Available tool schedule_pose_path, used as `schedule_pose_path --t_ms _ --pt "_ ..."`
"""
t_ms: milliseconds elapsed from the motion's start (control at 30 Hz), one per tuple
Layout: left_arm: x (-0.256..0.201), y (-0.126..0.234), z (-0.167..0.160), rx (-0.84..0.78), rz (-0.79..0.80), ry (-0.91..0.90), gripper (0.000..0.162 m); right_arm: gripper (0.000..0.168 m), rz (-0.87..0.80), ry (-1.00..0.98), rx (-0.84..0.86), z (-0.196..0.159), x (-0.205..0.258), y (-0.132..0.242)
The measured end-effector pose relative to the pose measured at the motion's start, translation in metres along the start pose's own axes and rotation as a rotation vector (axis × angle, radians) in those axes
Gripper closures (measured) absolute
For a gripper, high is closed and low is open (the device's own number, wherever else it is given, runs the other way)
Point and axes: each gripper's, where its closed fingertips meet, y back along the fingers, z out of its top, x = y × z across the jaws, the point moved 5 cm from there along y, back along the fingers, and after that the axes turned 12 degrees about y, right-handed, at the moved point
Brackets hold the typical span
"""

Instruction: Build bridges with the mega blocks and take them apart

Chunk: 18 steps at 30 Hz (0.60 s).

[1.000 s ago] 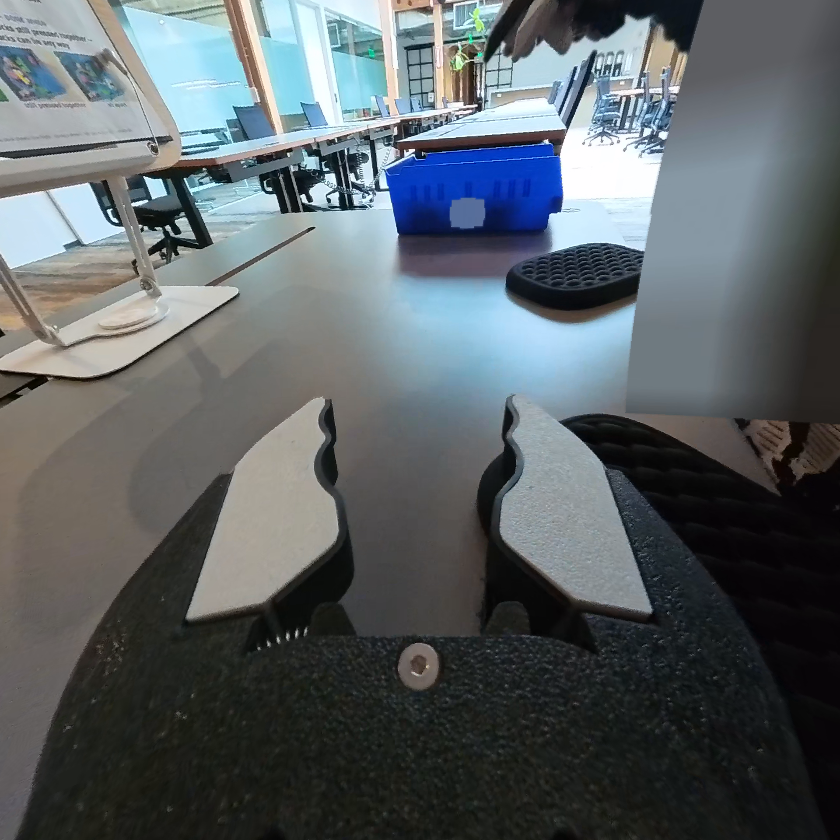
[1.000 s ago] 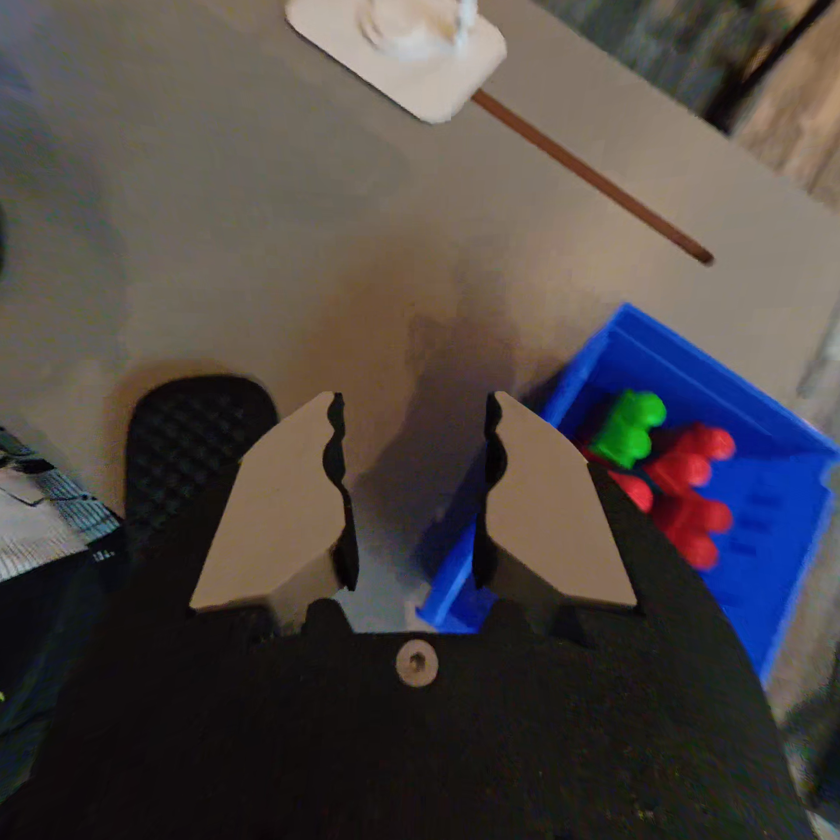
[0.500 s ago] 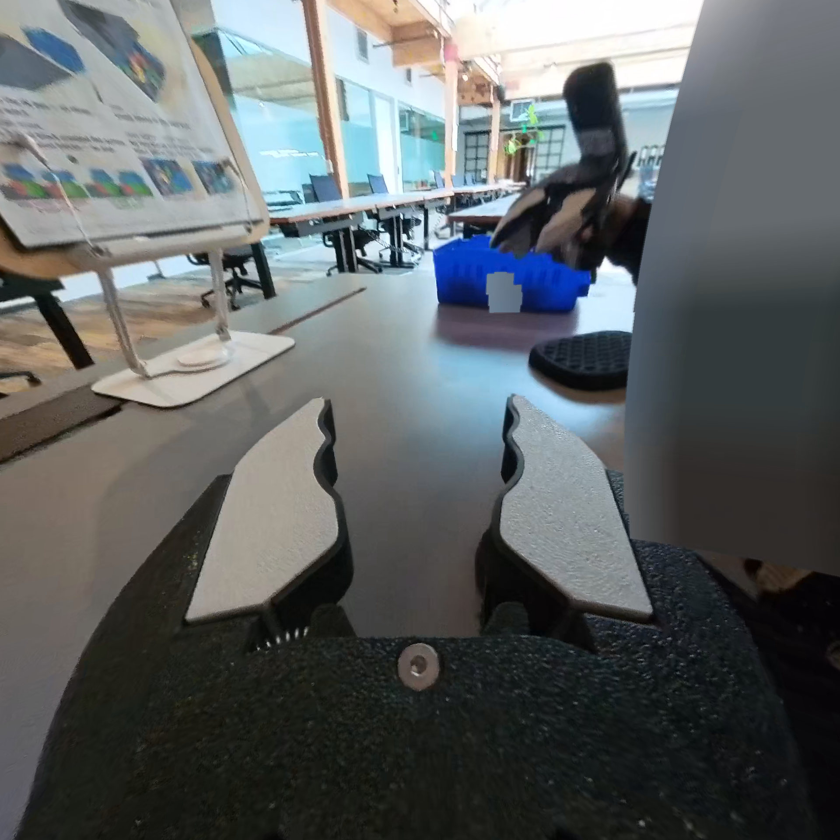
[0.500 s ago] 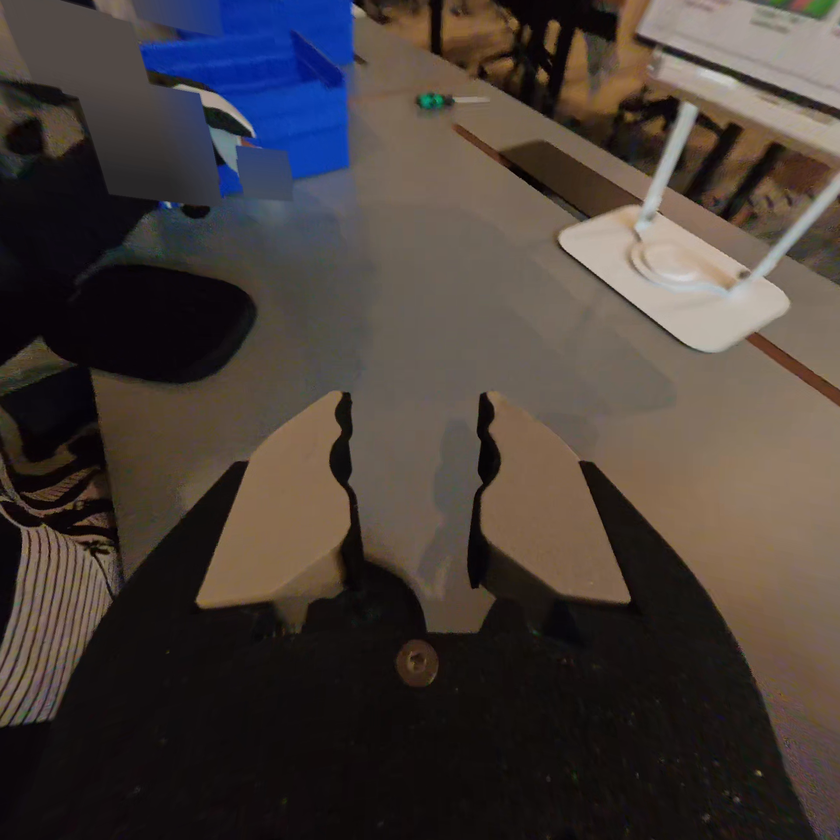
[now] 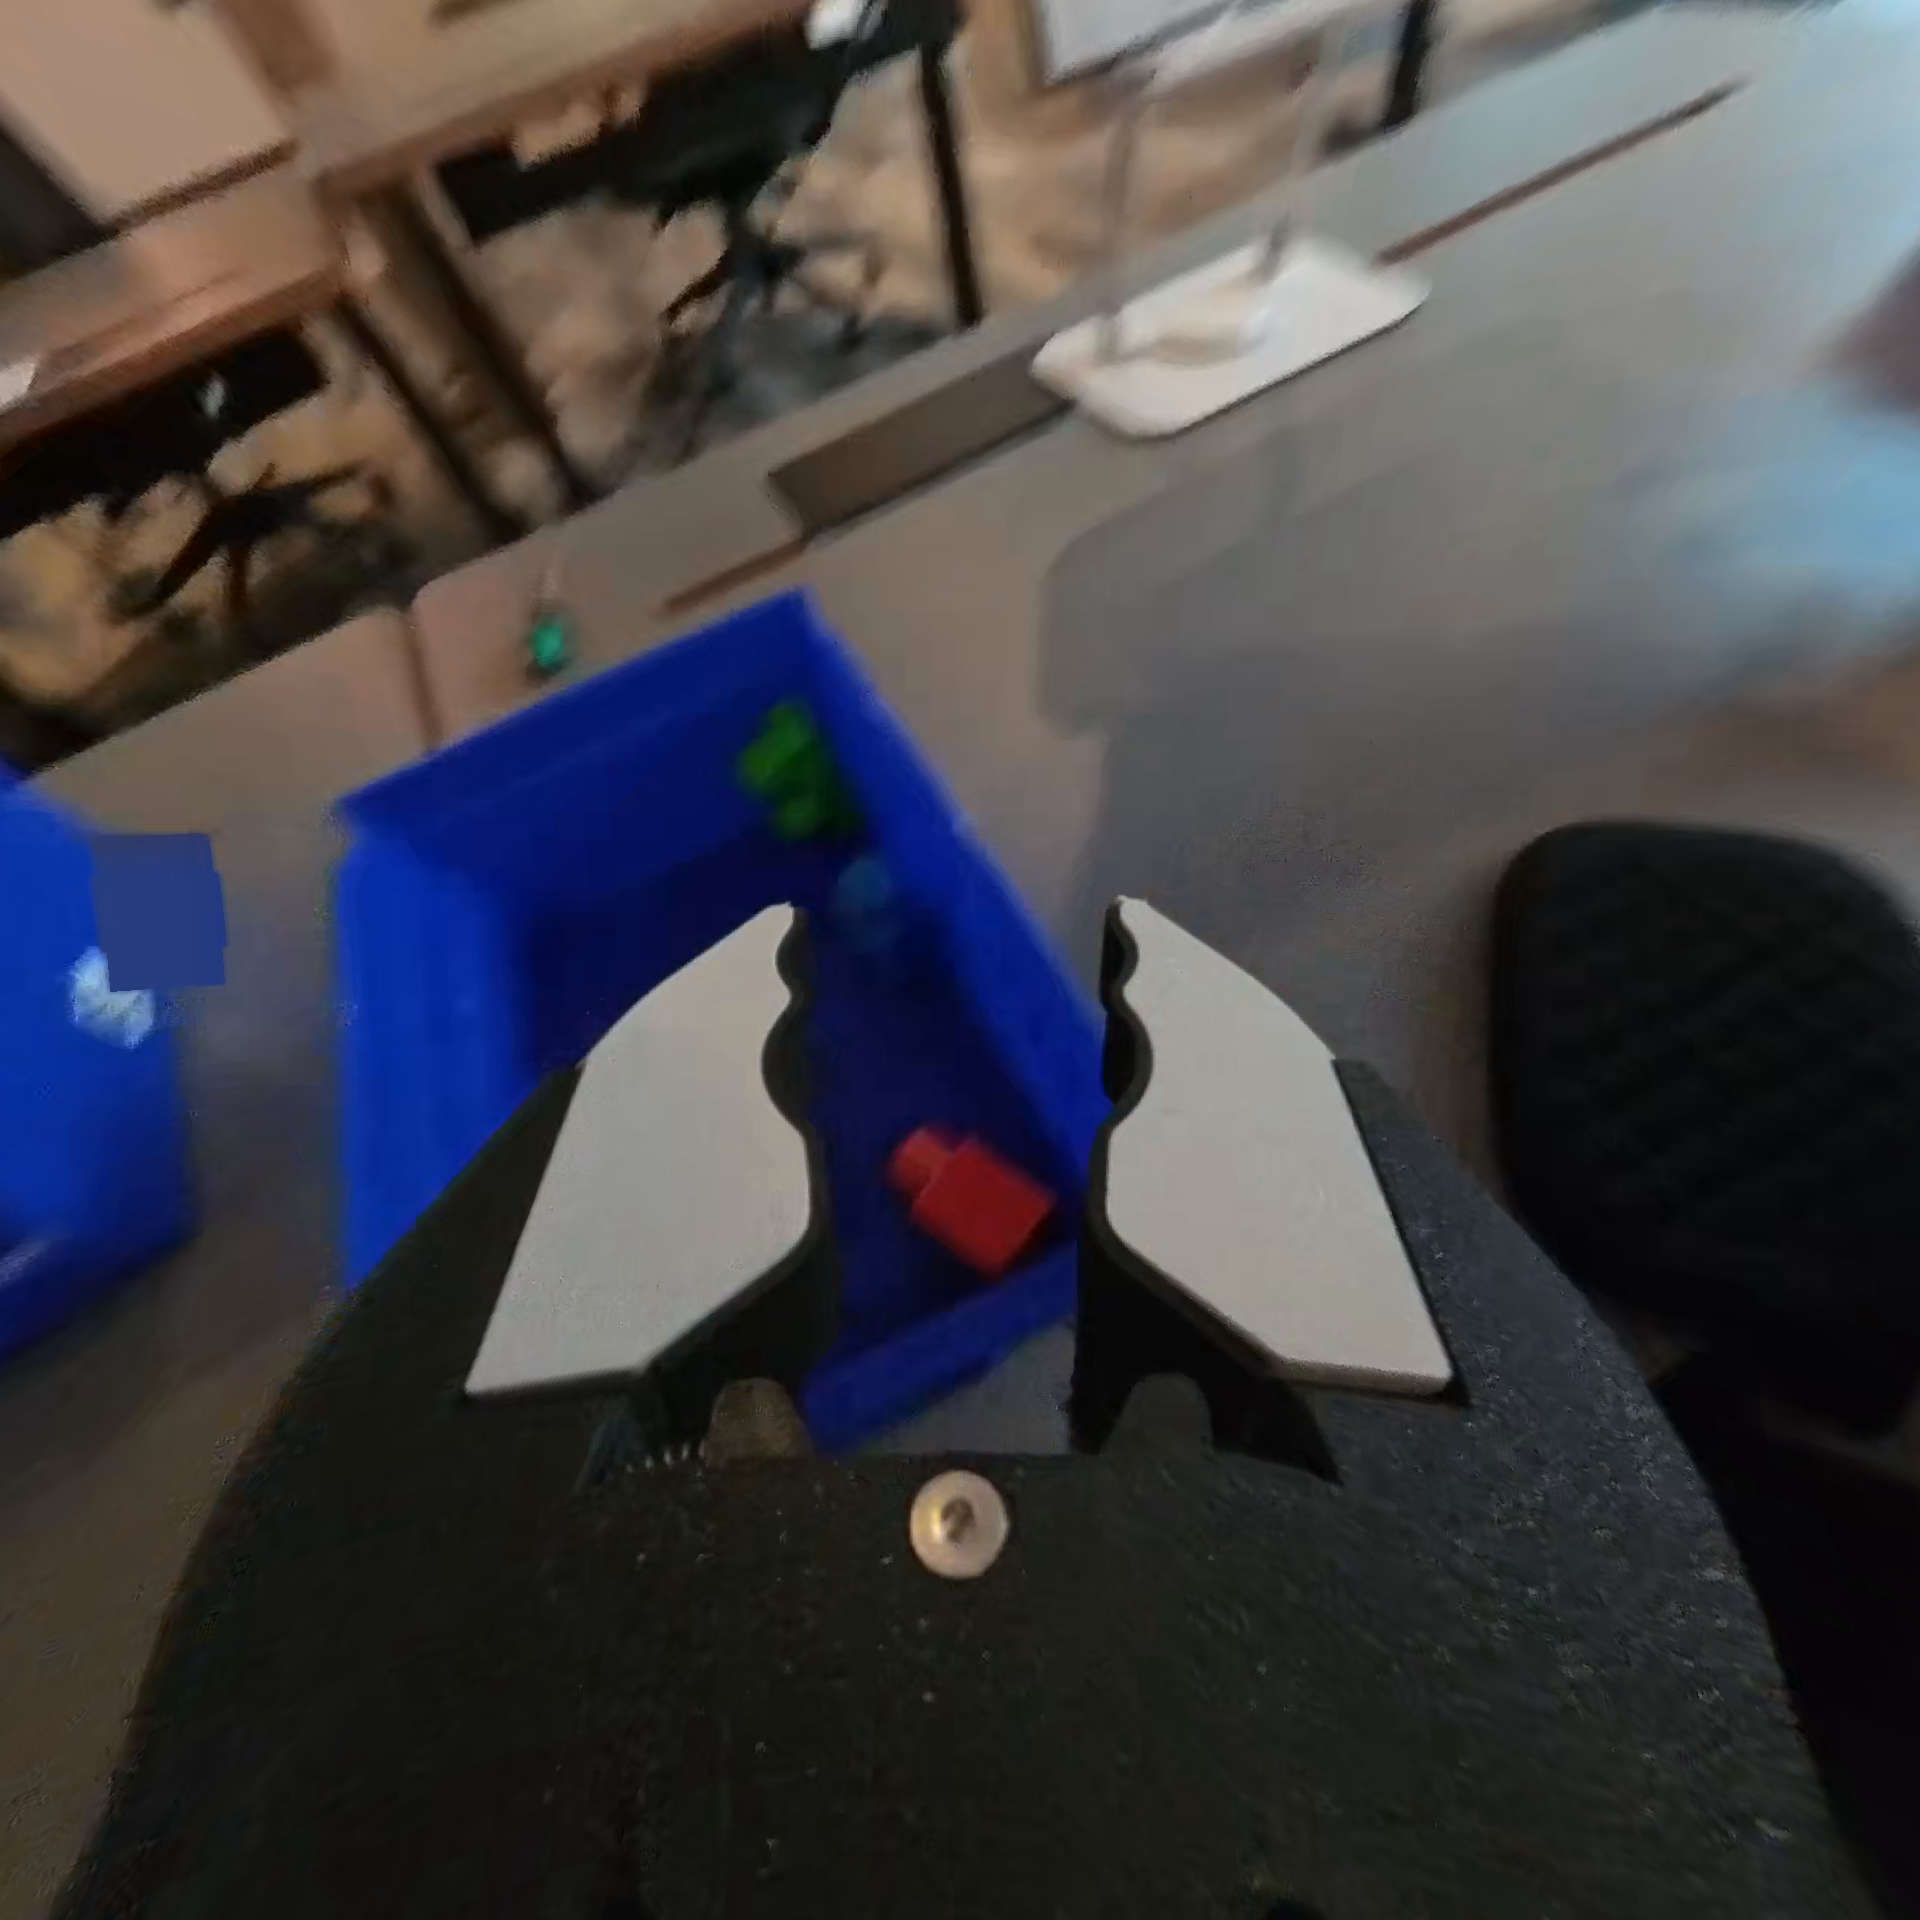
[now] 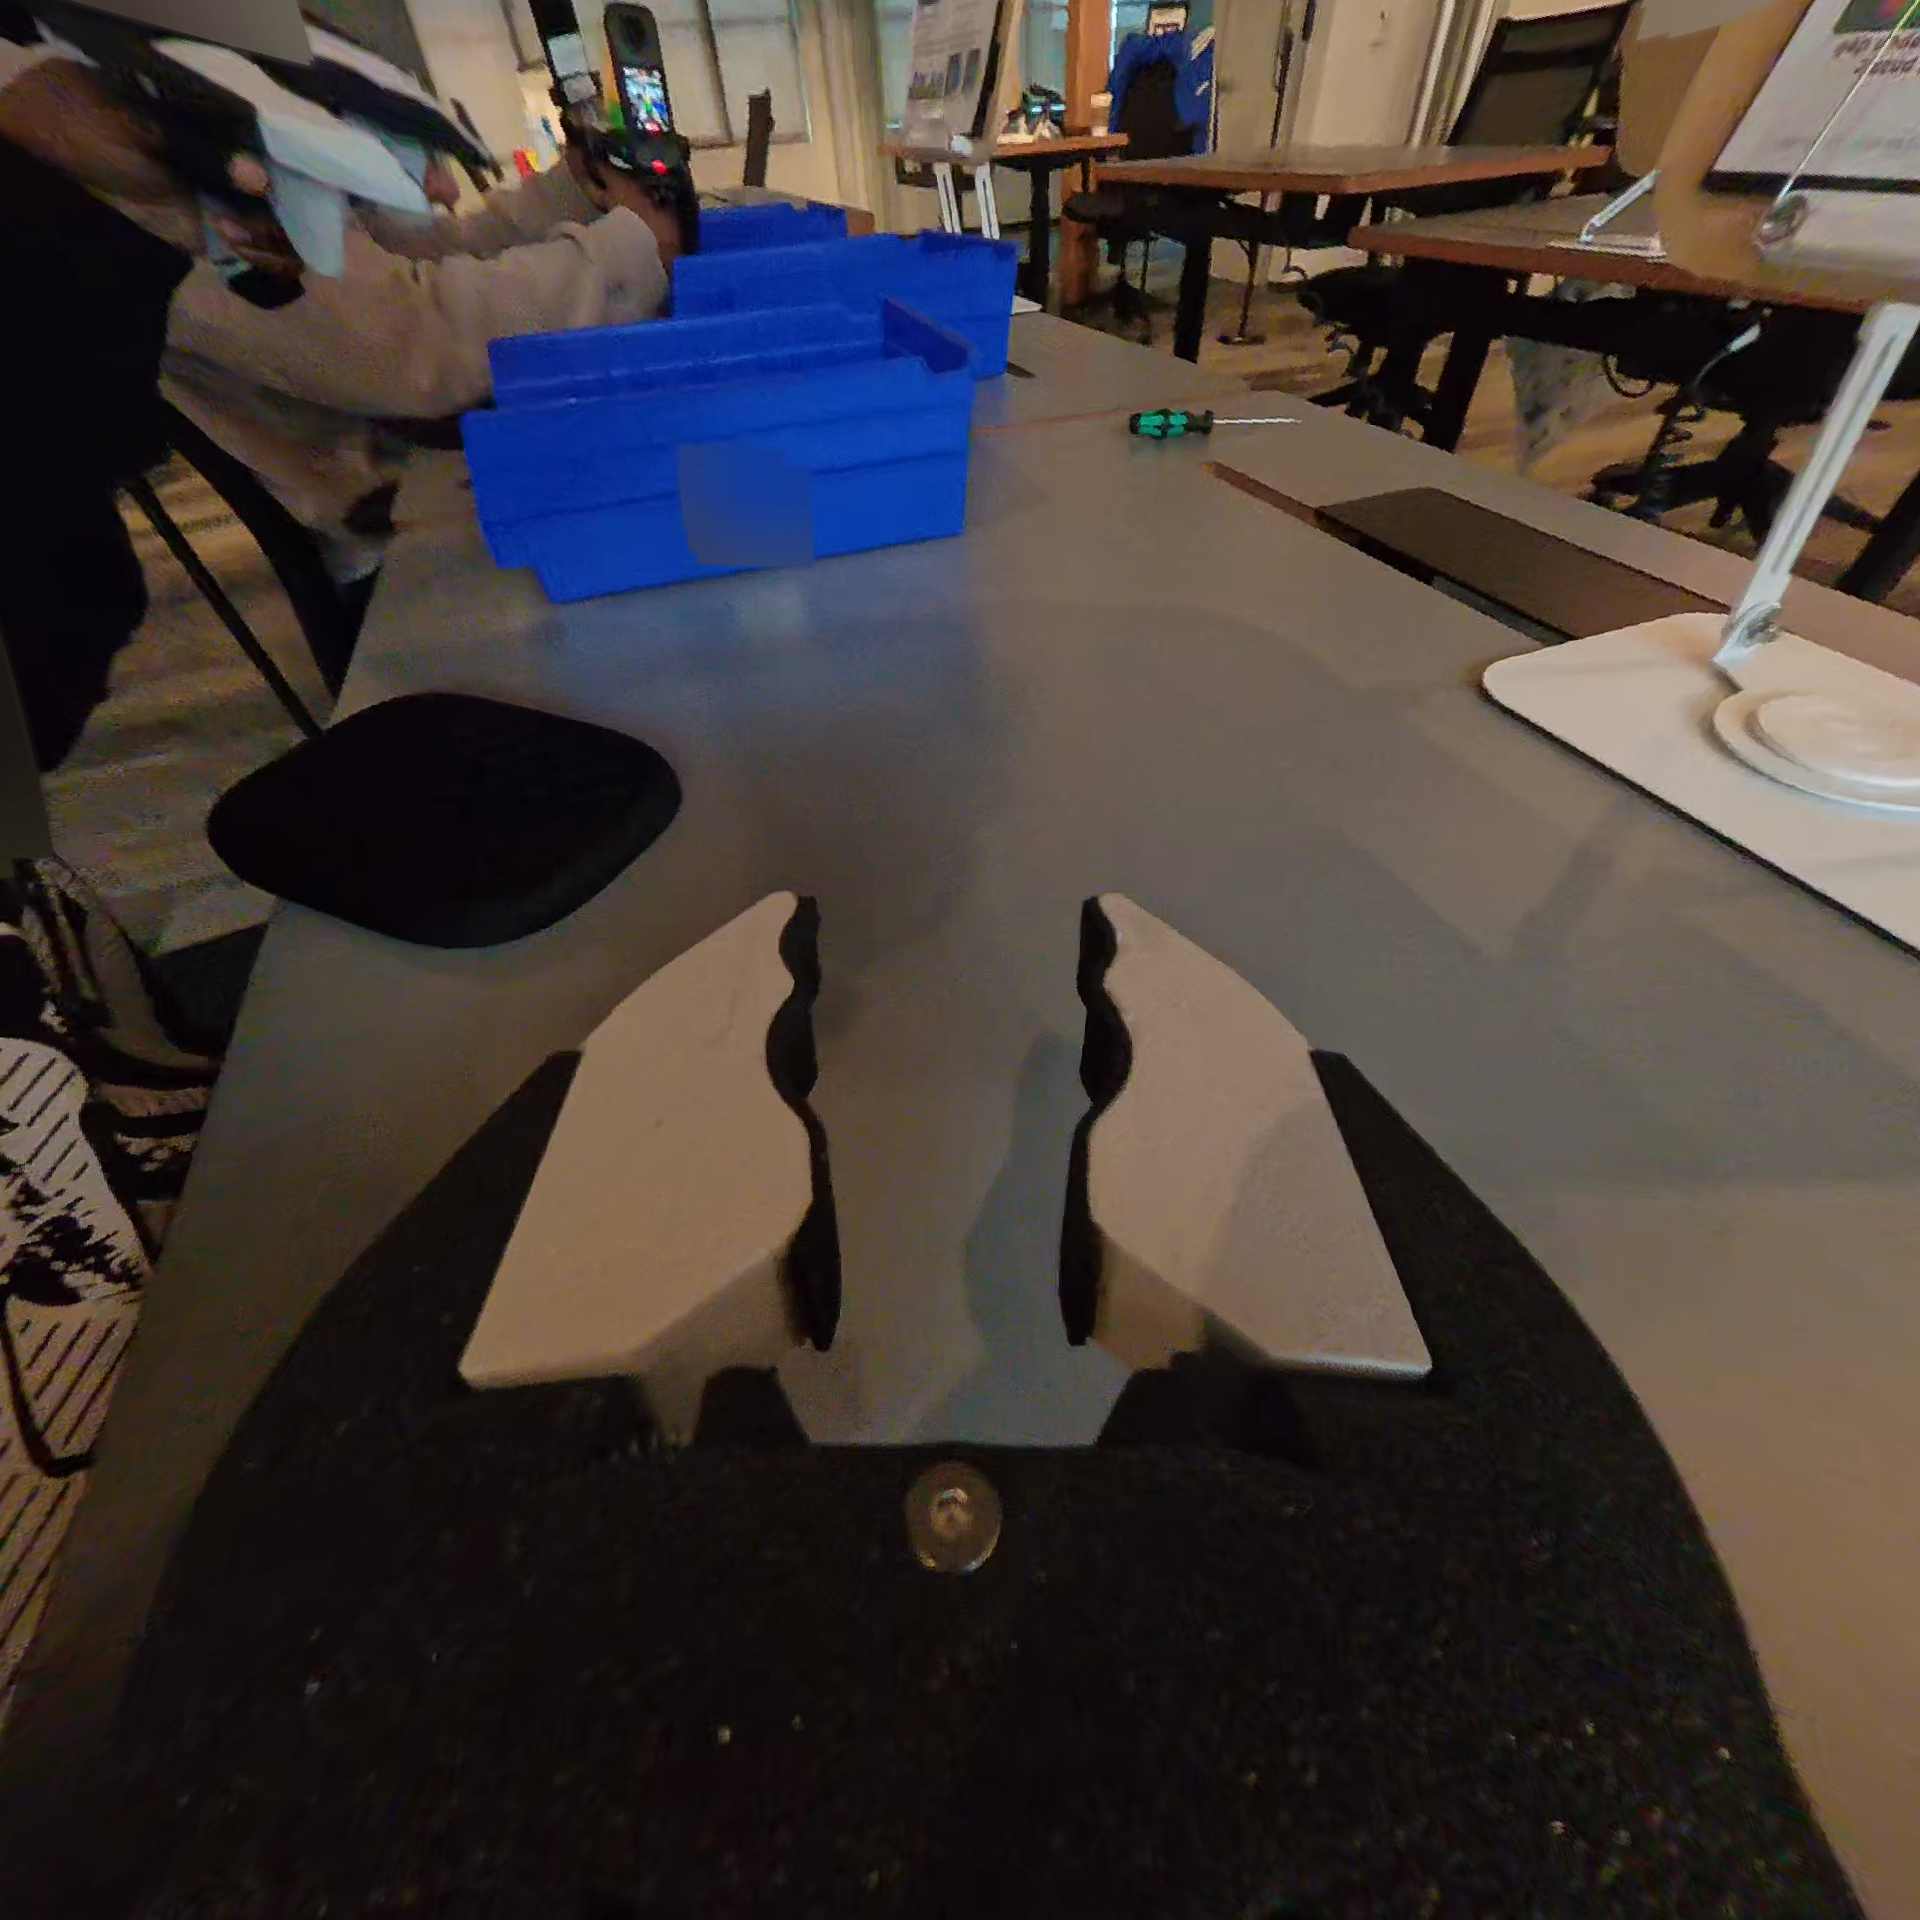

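While tilted down over grey table (image 5: 1299,727), left gripper (image 5: 951,920) hangs w/ jaws wide apart, nothing between them. Directly below/ahead: open blue bin (image 5: 436,935) sitting on table. Inside bin: red mega block (image 5: 971,1205) lying on its side near the near-right corner, seen thru the gap between the fingers; green block (image 5: 795,774) up at far-right corner; a blue-ish block (image 5: 868,904) between the two, too blurred to make out shape. Second blue bin (image 5: 73,1091) at left edge, apart from first. Black honeycomb pad (image 5: 1704,1122) to right of bin on table. White stand base (image 5: 1236,338) farther back right; small green-handled tool (image 5: 551,644) beyond bin, blurred. Whole left wrist view motion-smeared.

Right gripper (image 6: 945,914) low over bare table (image 6: 1143,727), near level, jaws parted abt same amt, holding nothing; only tabletop visible between fingers. Ahead-left: black pad (image 6: 447,816) at table edge. Farther on: blue bin (image 6: 727,457) side-on, contents hidden by its wall from this angle; more blue bins (image 6: 842,275) behind it. Green-handled screwdriver (image 6: 1195,421) lying on table right of bin, apart from it. White stand base (image 6: 1714,717) at right w/ slanted legs going up to a document holder. Upper left: the other gripper (image 6: 301,182) raised above the bins, state not clear from here. Another person's sleeve (image 6: 416,301) behind bins.
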Motion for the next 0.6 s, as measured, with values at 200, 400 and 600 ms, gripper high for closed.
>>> schedule_pose_path --t_ms 200,400,600 --pt "0.053 0.012 -0.051 0.3 0.064 0.11 0.109 0.121 -0.009 -0.011 -0.035 -0.001 -0.007 0.005" --pt "0.059 -0.028 -0.097 0.626 -0.012 0.083 0.106 0.122 -0.042 -0.009 0.005 -0.007 -0.014 0.006" --pt "0.049 -0.059 -0.108 0.777 -0.067 0.187 0.097 0.123 -0.066 -0.007 0.04 -0.014 -0.018 0.006"
